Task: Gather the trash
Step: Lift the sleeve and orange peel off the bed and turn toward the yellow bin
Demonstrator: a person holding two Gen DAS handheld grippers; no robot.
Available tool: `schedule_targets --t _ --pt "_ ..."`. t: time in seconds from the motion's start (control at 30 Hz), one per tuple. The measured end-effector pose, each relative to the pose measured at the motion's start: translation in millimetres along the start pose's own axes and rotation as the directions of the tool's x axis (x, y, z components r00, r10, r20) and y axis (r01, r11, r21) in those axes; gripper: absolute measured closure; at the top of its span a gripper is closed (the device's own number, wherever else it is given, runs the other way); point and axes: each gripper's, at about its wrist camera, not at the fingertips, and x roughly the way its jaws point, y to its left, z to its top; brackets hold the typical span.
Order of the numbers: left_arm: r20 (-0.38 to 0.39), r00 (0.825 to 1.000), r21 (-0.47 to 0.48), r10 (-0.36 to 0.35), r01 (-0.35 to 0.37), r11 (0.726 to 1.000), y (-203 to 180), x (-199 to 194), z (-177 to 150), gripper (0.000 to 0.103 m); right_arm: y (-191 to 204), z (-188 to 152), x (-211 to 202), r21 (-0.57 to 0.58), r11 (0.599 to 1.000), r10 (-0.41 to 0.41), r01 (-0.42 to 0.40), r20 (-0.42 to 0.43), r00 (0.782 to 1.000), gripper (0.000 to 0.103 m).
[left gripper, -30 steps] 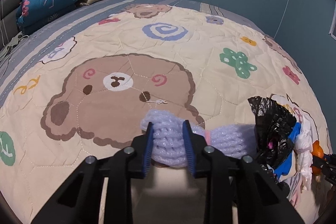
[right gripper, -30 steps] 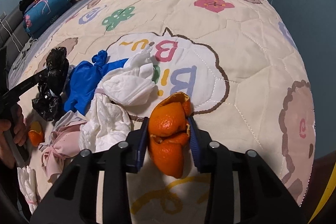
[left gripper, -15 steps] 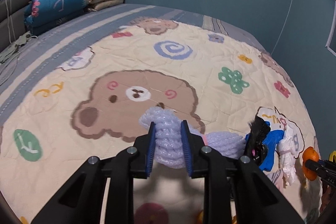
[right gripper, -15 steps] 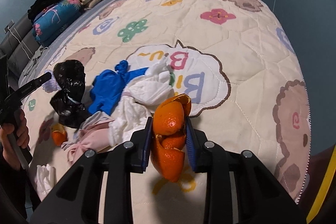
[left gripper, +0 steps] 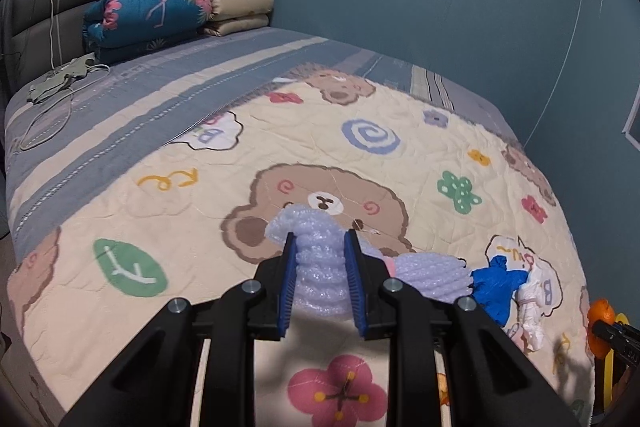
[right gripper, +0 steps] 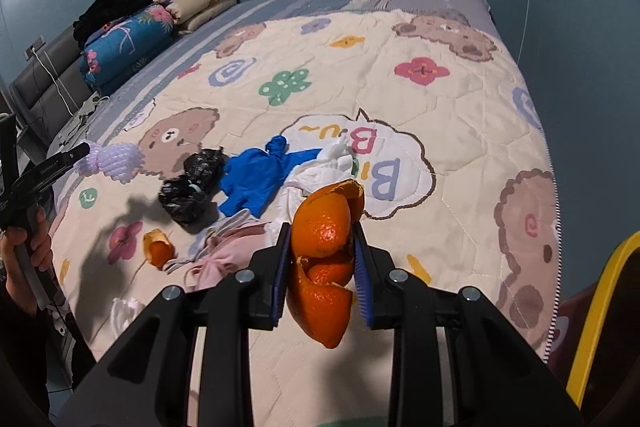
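Gripping a lilac foam-net fruit sleeve (left gripper: 320, 267), the left gripper (left gripper: 320, 279) angles down over the cream quilted bedspread (left gripper: 200, 227), its blue pads (left gripper: 289, 279) pressed into the sleeve's ribbed mesh and the jaws drawn fairly narrow around it. In the right wrist view the same sleeve (right gripper: 116, 161) hangs clear of the bed at the tip of that gripper (right gripper: 76, 153), whose handle is wrapped by the person's left hand (right gripper: 24, 259) at the frame's left edge.

The right gripper (right gripper: 320, 263) also points downward, its jaws clamped on a curled piece of orange peel (right gripper: 324, 263) held above the bedspread (right gripper: 460, 107); the peel juts past both ends of the pads.

Lying on the quilt between the two tools are a crumpled black plastic bag (right gripper: 192, 187), a blue rubber glove (right gripper: 256, 179), white crumpled tissue (right gripper: 324, 171), a pink-and-white rag (right gripper: 224, 251) and a second scrap of orange peel (right gripper: 158, 247).

Printed on the bedspread's white cloud patch (right gripper: 384, 163), upside down from this side, are coloured letters including "B" and "BI"; small white lettering on the left gripper's finger is too fine to read.
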Motion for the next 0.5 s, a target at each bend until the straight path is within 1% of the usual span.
schedule_targets --t 0.2,0.37,0.5 --pt "0.027 1.000 -0.014 -0.004 0.005 1.000 8 -25 2 0.081 4 -5 -31 -0.013 1.000 0.003 -0.002 0.036 0.999 0.076" --pt "0.036 0.999 -0.027 -0.034 0.035 0.999 4 -42 2 0.081 3 -9 -56 -0.008 1.000 0.003 -0.002 0.067 0.998 0.076" --pt "0.042 0.996 -0.024 -0.078 0.079 0.997 -8 -56 -2 0.081 -3 -12 -74 0.007 1.000 0.006 -0.007 0.089 0.996 0.076"
